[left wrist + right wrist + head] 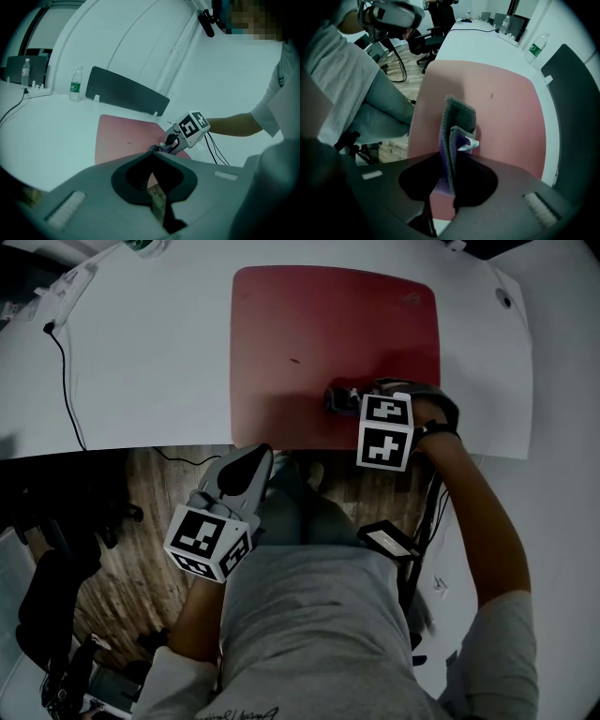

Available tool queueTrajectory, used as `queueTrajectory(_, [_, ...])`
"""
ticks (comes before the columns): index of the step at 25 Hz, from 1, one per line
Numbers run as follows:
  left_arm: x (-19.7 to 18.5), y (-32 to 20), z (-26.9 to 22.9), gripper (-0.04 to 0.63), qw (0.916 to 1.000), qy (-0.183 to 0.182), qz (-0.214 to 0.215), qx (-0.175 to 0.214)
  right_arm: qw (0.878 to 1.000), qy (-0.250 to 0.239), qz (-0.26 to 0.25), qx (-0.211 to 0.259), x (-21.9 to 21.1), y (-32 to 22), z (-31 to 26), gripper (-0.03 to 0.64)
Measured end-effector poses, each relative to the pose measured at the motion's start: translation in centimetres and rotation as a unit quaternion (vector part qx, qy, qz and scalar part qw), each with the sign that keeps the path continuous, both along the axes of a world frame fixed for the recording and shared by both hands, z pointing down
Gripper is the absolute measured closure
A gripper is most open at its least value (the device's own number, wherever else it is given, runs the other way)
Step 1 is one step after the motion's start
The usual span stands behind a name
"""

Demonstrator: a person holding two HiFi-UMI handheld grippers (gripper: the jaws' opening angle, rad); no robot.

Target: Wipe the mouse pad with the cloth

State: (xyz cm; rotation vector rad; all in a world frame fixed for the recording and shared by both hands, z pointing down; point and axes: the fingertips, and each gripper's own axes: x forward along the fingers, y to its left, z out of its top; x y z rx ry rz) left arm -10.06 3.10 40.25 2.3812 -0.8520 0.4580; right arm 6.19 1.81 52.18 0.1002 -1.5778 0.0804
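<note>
Nearest the head camera is the person's grey-shirted torso [319, 615], and just ahead of it the left gripper [255, 460] hangs off the desk's near edge, over the wooden floor [141, 512]. Its jaws are closed tip to tip with nothing between them; it seems parked out of the way, since wiping needs only one tool.

The right gripper [449, 169] does the work. Its jaws are clamped on a folded grey cloth [459, 117] with a purple inner face, which stands up on edge between them. The folded end reaches forward and down to the red mouse pad [328, 324] near its front right corner. Gripping it bunched like this probably gives a firm pad of fabric to push across the surface.

A small dark speck [294, 360] sits near the pad's middle, well apart from the cloth, so most of the pad looks yet to be covered.

The pad lies flat on a white desk [150, 362]. A black cable [66, 381] trails down the left side, a water bottle [75, 84] and a dark divider panel [126, 91] stand at the far edge, and office chairs [424, 44] are beyond
</note>
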Motion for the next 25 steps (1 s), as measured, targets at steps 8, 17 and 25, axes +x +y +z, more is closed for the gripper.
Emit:
queueTrajectory(8, [-0.8, 2.3, -0.3, 0.576, 0.9999, -0.001, -0.009, 0.009, 0.999, -0.006, 0.001, -0.037, -0.8, 4.0, 0.0, 0.527])
queueTrajectory(17, [-1.0, 3.9, -0.5, 0.576, 0.9998, -0.001, -0.015, 0.015, 0.997, -0.007, -0.003, -0.076, -1.5, 7.7, 0.1, 0.526])
queueTrajectory(25, [-1.2, 5.2, -1.4, 0.575, 0.9994, -0.012, -0.017, 0.029, 0.997, -0.005, -0.001, -0.083, -1.3, 8.8, 0.2, 0.526])
